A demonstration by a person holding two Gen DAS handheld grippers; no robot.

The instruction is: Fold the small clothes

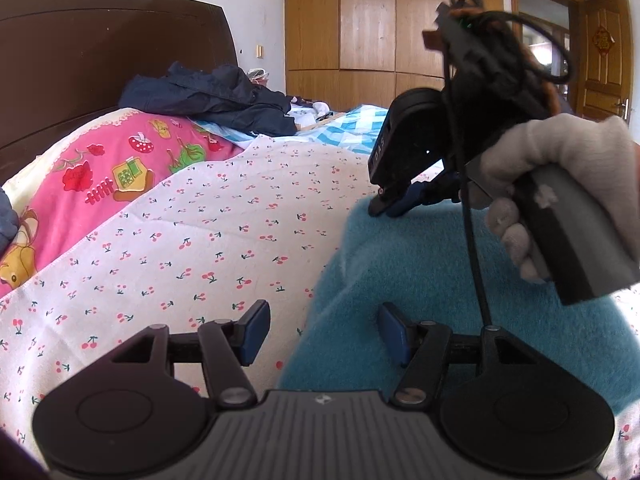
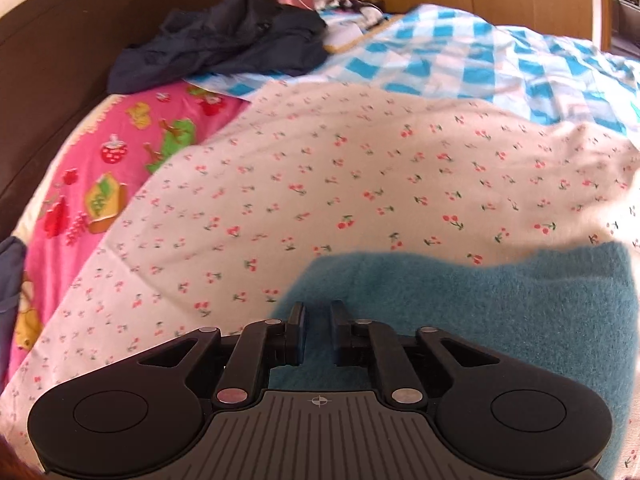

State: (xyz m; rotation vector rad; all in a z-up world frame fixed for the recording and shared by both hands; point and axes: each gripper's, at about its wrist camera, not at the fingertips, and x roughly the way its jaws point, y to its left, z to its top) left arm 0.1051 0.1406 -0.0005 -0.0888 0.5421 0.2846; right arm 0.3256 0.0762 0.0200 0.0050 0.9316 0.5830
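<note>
A fuzzy teal garment (image 1: 404, 276) lies flat on the cherry-print sheet (image 1: 200, 240). My left gripper (image 1: 322, 330) is open, its blue pads straddling the garment's near left edge, holding nothing. In the left wrist view my right gripper (image 1: 390, 202), held by a gloved hand (image 1: 560, 152), has its tips down at the garment's far edge. In the right wrist view the right gripper (image 2: 318, 334) is partly open, a narrow gap between its fingers over the teal garment (image 2: 500, 320); no cloth shows between them.
A pink cartoon-print blanket (image 1: 100, 176) lies left by the dark headboard (image 1: 80, 60). A dark navy garment (image 1: 216, 96) is heaped at the back. A blue checked cover (image 2: 480, 60) lies at the right. Wooden wardrobe (image 1: 360, 20) and door stand behind.
</note>
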